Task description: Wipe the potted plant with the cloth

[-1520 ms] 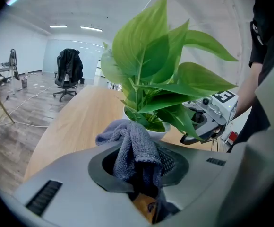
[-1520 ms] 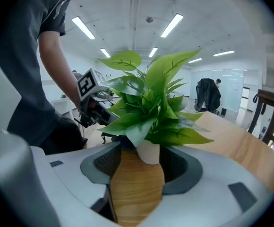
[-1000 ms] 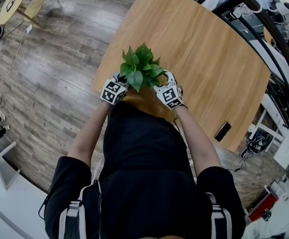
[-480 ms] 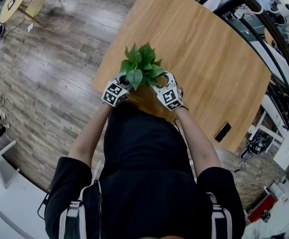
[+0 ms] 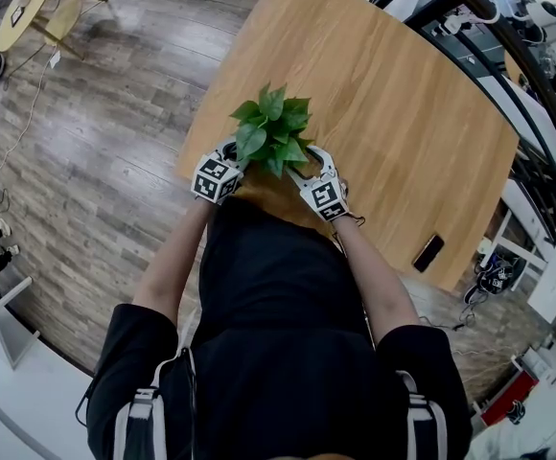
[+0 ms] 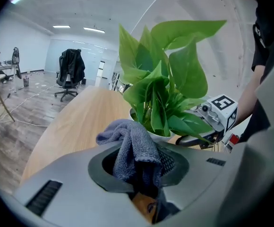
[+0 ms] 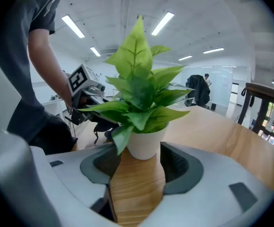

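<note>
The potted plant (image 5: 273, 127) with broad green leaves stands at the near edge of the wooden table (image 5: 374, 94). My left gripper (image 5: 232, 156) is at its left side, shut on a grey cloth (image 6: 132, 145) that bunches up out of the jaws just short of the leaves (image 6: 165, 93). My right gripper (image 5: 309, 161) is at the plant's right side. Its jaws stand on either side of the white pot (image 7: 145, 145) near the base, closed to about the pot's width. The left gripper's marker cube (image 7: 85, 82) shows behind the leaves in the right gripper view.
A dark phone (image 5: 428, 253) lies near the table's right edge. The wooden floor to the left holds a round yellow table (image 5: 24, 3). An office chair (image 6: 71, 70) stands far beyond the table. Black railings run along the right.
The leaves have shifted a little up and to the right and lie differently. My left gripper has edged left and my right gripper slightly down and left, both still beside the plant.
</note>
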